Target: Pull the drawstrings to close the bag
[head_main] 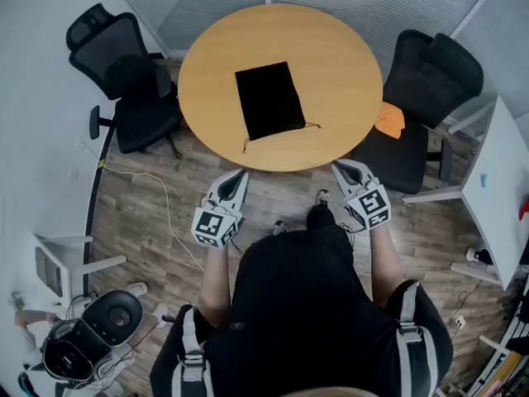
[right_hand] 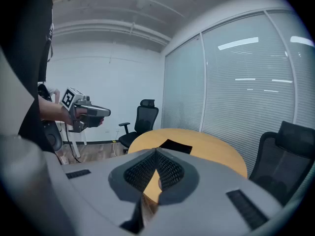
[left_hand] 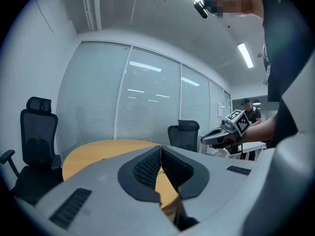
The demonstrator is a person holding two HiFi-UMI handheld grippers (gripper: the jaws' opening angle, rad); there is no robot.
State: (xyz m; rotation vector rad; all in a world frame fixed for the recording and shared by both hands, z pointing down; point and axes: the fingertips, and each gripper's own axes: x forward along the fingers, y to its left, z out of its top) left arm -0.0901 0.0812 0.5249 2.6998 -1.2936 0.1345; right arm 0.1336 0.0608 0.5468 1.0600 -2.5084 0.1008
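Your left gripper [head_main: 236,177] is clenched, pads pressed together with nothing between them. Your right gripper [head_main: 341,169] is clenched the same way and just as empty. You hold the two side by side in front of your body, over the wooden floor [head_main: 165,213], both pointing toward the near edge of the single round table [head_main: 339,64] without reaching it.

One black bag [head_main: 269,100] lies flat on that table, near its middle and well apart from both grippers. Its long axis runs from the far side toward you, with the near end leaning slightly to your right. The corded end faces you. Two drawstring ends trail from its near corners, one drawstring [head_main: 245,145] on your left and the other drawstring [head_main: 311,126] on your right, both slack on the tabletop.

Two black office chairs stand at the table, a left chair [head_main: 124,73] and a right chair [head_main: 430,81]. An orange cloth [head_main: 390,118] lies on the right one's seat.
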